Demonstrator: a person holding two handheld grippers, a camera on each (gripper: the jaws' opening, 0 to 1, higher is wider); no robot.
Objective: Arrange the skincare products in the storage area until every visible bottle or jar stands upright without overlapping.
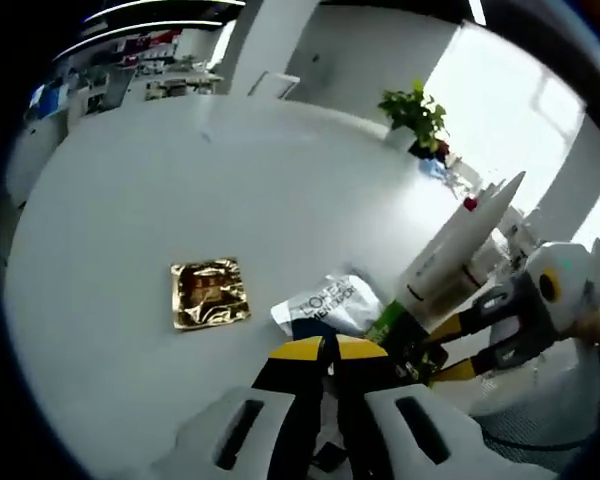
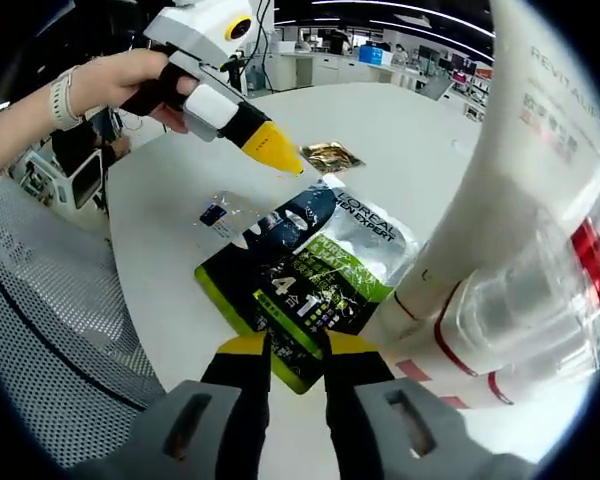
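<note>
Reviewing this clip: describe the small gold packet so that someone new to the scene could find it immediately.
Start from the round white table. In the left gripper view, the gold foil sachet lies flat on bare tabletop, to the left of the L'Oreal pouch and apart from it. It is the one shiny, crinkled gold square; the pouch is silver, dark and green, and the tall tube is white.

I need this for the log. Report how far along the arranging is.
Done: nothing stands upright yet. In hand: the right hand-held gripper clamps the green corner of the skincare pack, its white tubes sealed in clear plastic; the left hand-held gripper, shut, hovers near the pack's top. Left: the gold sachet lies flat on the table.
</note>
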